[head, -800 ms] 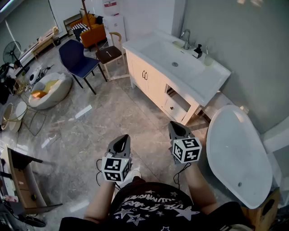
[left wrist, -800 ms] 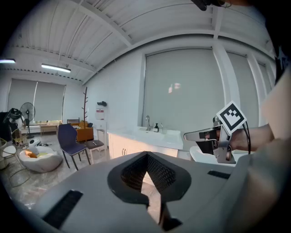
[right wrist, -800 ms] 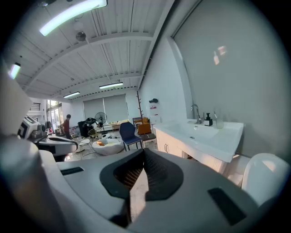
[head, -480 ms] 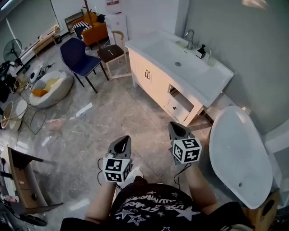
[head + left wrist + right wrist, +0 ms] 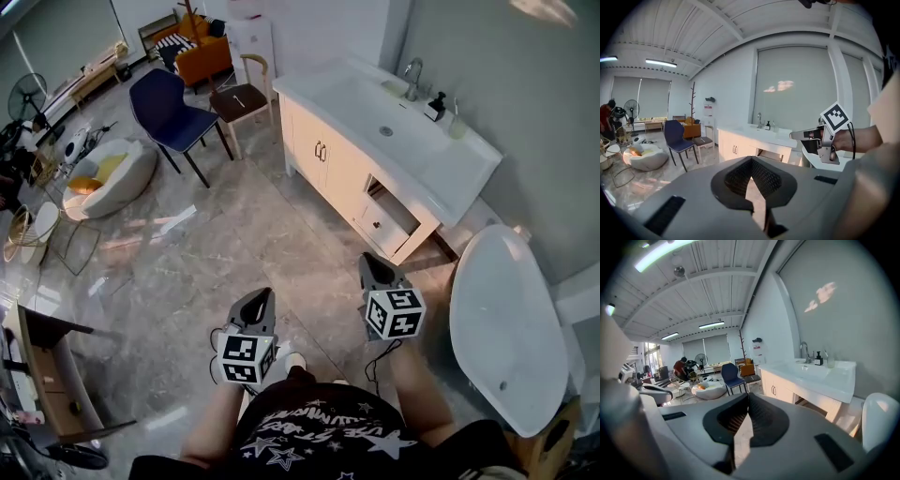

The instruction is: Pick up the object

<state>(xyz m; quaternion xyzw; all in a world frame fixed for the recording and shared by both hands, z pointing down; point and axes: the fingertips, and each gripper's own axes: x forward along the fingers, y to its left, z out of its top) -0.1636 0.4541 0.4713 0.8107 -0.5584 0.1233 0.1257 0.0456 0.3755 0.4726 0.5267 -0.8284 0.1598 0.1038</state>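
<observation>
Visibly closed: left gripper point(image 5: 259, 298), right gripper point(image 5: 372, 262).

Staged home showroom, with vanity sink point(image 5: 392, 131), bathtub point(image 5: 507, 323) and blue chair point(image 5: 172, 116).

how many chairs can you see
3: a blue chair on the open floor, a wooden chair beside the vanity, and an orange armchair behind them. Others may be hidden.

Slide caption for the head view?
A person holds left hand-held gripper and right hand-held gripper, both shut and empty, over the floor before a sink vanity, bathtub at right.
</observation>
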